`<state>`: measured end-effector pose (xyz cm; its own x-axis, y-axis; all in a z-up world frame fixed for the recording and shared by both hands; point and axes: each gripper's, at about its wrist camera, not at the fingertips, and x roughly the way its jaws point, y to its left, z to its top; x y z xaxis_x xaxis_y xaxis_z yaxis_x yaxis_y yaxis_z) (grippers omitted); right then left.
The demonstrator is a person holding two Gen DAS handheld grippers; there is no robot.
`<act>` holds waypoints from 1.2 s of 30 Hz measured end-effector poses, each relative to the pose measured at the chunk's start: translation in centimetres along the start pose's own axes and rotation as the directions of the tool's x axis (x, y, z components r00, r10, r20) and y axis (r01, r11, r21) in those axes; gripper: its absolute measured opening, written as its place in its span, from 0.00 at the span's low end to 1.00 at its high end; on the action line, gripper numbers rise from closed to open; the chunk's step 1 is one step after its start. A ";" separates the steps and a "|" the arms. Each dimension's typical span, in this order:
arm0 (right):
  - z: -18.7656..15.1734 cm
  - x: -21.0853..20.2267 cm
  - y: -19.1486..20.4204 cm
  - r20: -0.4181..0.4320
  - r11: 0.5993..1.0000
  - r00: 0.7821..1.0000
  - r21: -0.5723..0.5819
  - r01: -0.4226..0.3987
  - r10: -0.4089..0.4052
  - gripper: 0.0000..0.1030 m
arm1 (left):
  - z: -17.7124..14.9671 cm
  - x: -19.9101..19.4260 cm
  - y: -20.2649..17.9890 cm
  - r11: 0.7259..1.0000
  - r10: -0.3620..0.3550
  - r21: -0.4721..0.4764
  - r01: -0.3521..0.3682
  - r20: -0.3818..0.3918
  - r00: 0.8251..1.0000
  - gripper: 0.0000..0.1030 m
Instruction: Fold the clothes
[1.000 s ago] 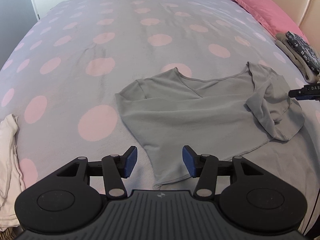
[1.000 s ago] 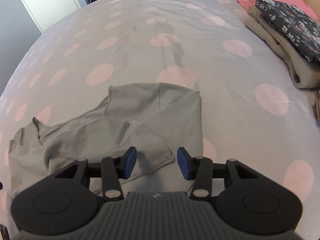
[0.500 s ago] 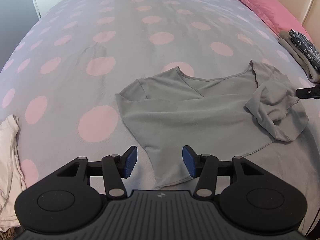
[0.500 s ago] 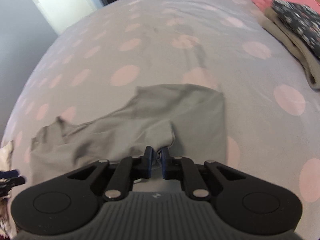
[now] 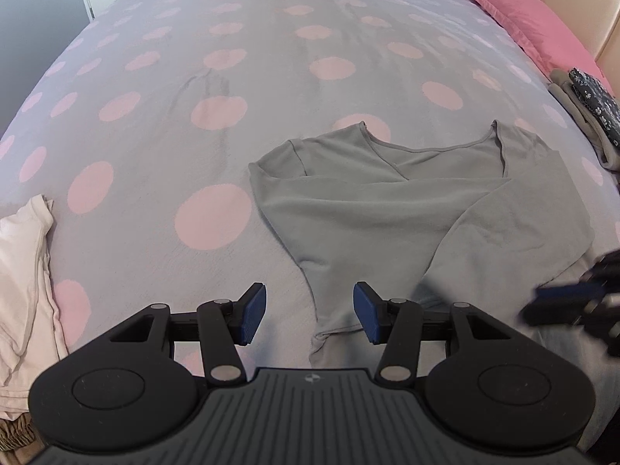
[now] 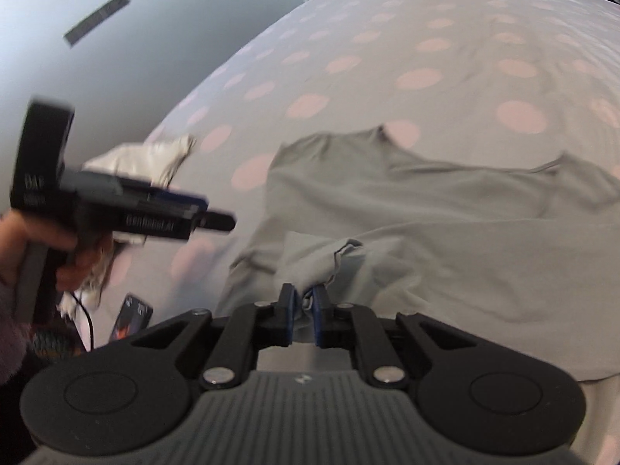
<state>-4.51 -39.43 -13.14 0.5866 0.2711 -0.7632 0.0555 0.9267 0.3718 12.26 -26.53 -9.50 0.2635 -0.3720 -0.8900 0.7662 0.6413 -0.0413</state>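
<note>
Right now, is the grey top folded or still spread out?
Mostly spread: the grey top lies open, neckline showing. Only one edge is bunched, between the pads of the right gripper, whose jaws are opening.

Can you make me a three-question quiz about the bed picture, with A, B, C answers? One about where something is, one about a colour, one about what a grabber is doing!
1. Where is the white cloth?
A. left edge of the bed
B. on the pillow
C. on top of the grey top

2. What colour is the pillow?
A. green
B. pink
C. yellow

3. What is the right gripper doing?
A. wide open over bare bed
B. pinching the grey top
C. holding a pillow

Answers: 1 A, it lies at the left edge in the left view. 2 B, plainly pink. 3 B, grey cloth sits bunched between its pads, though the jaws are opening.
</note>
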 end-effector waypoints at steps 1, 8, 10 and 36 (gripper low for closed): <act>-0.2 0.7 0.4 -0.019 1.000 1.000 -0.008 -0.003 0.003 0.18 | 0.0 0.0 0.0 1.000 -0.001 0.000 0.001 0.000 1.000 0.46; -0.4 1.1 1.3 -0.058 0.998 0.997 -0.017 -0.058 0.057 0.35 | -0.2 0.1 0.3 1.000 -0.010 -0.006 0.010 -0.005 1.000 0.46; -0.3 1.0 0.9 -0.067 1.000 0.998 -0.017 0.004 -0.005 0.35 | -0.5 0.2 0.4 1.000 -0.016 -0.007 0.016 -0.009 1.000 0.46; -0.6 -1.2 -7.2 -0.061 0.941 0.939 -0.014 0.339 -0.339 0.26 | -2.1 2.1 -1.5 0.982 -0.118 0.145 0.122 -0.037 0.992 0.51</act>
<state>-6.05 -46.24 -15.19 0.4826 -0.0442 -0.8747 0.2394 0.9673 0.0832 10.45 -26.90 -12.24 0.1496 -0.4203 -0.8950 0.8693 0.4872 -0.0835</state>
